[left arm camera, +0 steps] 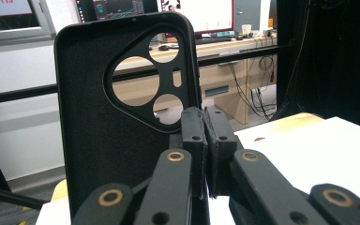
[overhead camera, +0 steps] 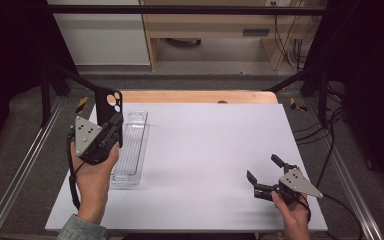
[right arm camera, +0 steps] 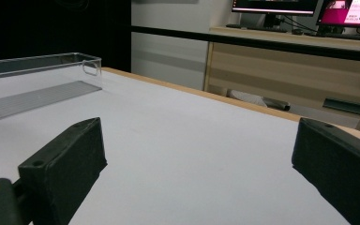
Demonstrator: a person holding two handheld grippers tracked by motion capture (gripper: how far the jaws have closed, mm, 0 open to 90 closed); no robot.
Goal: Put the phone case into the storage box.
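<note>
A black phone case [overhead camera: 108, 104] with a camera cut-out stands upright over the table's left side. My left gripper [overhead camera: 116, 125] is shut on its lower edge. In the left gripper view the two pads meet at the case's [left arm camera: 108, 122] right rim, and my left gripper [left arm camera: 205, 126] points up. A clear plastic tray [overhead camera: 131, 148] lies flat on the white table [overhead camera: 205, 145], just right of that gripper. Near the front right corner my right gripper [overhead camera: 266, 168] rests low over the table, open with nothing between its fingers. The right gripper view has my right gripper [right arm camera: 197, 154] facing the tray [right arm camera: 37, 84].
A wooden strip [overhead camera: 195, 96] runs along the table's far edge. Black frame posts and cables stand at both sides. Beyond the table are a wooden desk [overhead camera: 220, 30] and monitors [right arm camera: 281, 7].
</note>
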